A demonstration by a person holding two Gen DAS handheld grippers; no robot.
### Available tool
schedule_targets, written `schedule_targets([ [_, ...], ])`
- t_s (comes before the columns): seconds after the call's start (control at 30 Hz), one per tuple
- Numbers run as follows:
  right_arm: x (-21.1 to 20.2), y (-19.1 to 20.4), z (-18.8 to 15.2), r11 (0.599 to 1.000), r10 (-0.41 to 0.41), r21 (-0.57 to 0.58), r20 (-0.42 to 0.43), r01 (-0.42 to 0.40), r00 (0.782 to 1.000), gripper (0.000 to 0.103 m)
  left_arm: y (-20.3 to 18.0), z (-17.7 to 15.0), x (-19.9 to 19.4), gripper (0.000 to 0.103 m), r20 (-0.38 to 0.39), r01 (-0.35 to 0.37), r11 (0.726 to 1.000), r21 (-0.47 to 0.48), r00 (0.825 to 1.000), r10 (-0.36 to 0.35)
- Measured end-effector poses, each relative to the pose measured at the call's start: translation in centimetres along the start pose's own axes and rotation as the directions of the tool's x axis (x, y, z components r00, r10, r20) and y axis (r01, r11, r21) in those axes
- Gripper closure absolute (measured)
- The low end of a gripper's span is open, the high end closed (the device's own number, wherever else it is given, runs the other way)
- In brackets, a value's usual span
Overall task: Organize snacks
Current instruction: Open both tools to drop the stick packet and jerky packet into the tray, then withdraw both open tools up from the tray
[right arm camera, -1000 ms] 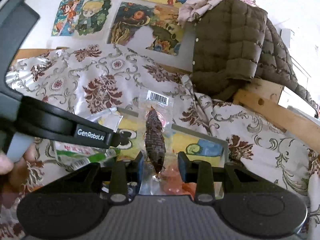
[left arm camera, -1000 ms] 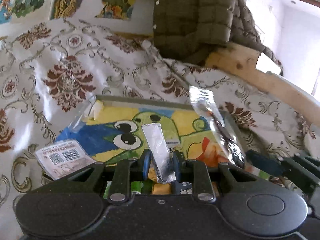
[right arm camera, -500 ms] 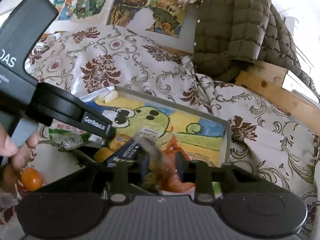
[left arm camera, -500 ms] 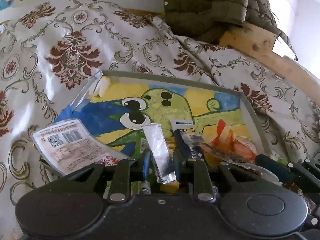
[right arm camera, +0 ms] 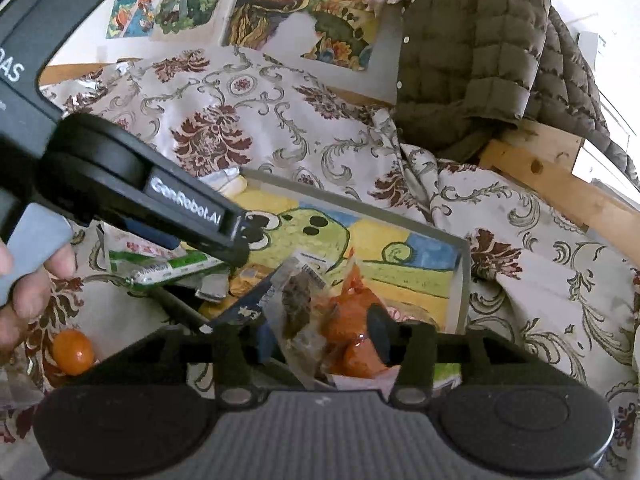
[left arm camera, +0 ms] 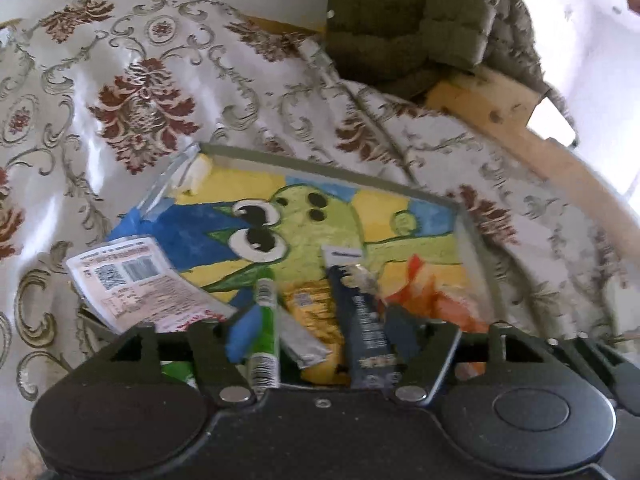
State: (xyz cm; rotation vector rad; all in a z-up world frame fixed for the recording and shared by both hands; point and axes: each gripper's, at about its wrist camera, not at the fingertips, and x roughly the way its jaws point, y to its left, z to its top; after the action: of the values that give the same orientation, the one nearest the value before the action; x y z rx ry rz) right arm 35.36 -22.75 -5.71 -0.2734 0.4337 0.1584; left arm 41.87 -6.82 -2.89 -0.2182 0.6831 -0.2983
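1. A patterned cloth [left arm camera: 132, 92] covers the bench; a quilted olive jacket [right arm camera: 480, 48] hangs at the far right.
2. A tray [left arm camera: 470, 236] painted with a green cartoon creature lies on the cloth, snacks heaped at its near end.
3. The left tool [left arm camera: 320, 330] is spreading, gripping nothing; a green stick pack [left arm camera: 266, 320], silver sachet [left arm camera: 302, 342] and dark blue packet [left arm camera: 362, 324] lie between its fingers.
4. The right tool [right arm camera: 320, 340] is spreading, pads off the clear packet of dark dried snack [right arm camera: 296, 312] and orange pouch [right arm camera: 352, 320].
5. A small orange fruit [right arm camera: 73, 351] sits left of the tray.
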Motion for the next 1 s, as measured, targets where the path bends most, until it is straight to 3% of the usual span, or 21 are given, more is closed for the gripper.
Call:
schedule_targets([
  [0.13,-0.8,-0.4,0.4,1.000,-0.001,0.010,0.025,0.001,1.000,0.037,-0.2,0.4,-2.0,0.016,0.039,0.009,1.000,0.012,0.999,-0.009],
  [0.2,-1.5,-0.7,0.7,1.000,-0.001,0.025,0.045,0.000,0.999,0.029,-0.4,0.7,-3.4,0.009,0.068,0.000,1.000,0.028,0.998,-0.002],
  [0.43,-4.4,-2.0,1.7,0.994,0.017,0.106,0.118,-0.030,0.993,0.018,-1.5,1.0,-8.5,0.001,0.174,-0.056,0.995,0.080,0.984,0.041],
  [0.67,-9.0,-4.0,1.8,0.982,-0.002,0.185,0.183,-0.033,0.983,0.002,-2.3,-0.7,-14.2,0.001,0.298,-0.119,0.988,0.098,0.951,0.085],
  [0.8,-11.3,-4.8,2.0,0.973,-0.013,0.226,0.221,-0.038,0.975,0.000,-2.7,-2.1,-16.9,0.001,0.344,-0.167,0.980,0.111,0.931,0.120],
  [1.0,-14.5,-5.4,1.0,0.947,0.002,0.313,0.241,-0.079,0.971,0.000,-3.1,-4.2,-20.2,0.001,0.373,-0.203,0.970,0.133,0.917,0.141],
])
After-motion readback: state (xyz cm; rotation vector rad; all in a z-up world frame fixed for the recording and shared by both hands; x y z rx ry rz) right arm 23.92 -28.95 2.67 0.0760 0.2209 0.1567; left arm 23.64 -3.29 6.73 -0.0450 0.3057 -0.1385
